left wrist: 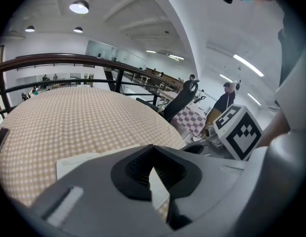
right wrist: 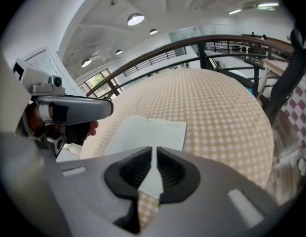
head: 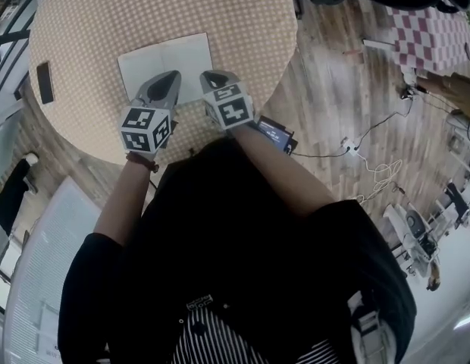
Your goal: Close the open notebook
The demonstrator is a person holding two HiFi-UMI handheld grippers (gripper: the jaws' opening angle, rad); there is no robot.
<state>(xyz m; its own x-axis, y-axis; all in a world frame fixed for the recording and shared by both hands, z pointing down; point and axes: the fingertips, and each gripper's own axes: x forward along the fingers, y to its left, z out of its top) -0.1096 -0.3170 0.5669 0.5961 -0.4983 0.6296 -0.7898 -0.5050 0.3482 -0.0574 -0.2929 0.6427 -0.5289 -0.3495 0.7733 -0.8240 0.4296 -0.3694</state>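
The open notebook [head: 163, 55] lies flat with white pages up on the round table [head: 91, 21], which has a tan checked cloth. Both grippers hover side by side over its near edge. My left gripper [head: 171, 78] points at the near left page, and its jaws meet at the tips with nothing held [left wrist: 153, 154]. My right gripper [head: 211, 76] is shut and empty [right wrist: 154, 154], over the near right page. In the right gripper view the notebook [right wrist: 148, 132] is just ahead, with the left gripper beside it [right wrist: 69, 110]. In the left gripper view only a strip of page [left wrist: 76, 163] shows.
A flat black device [head: 45, 82] lies on the table's left part. Another dark device [head: 274, 133] sits at the table's near right edge. Cables and a power strip [head: 352, 146] lie on the wooden floor to the right. A railing [left wrist: 69, 58] runs behind the table.
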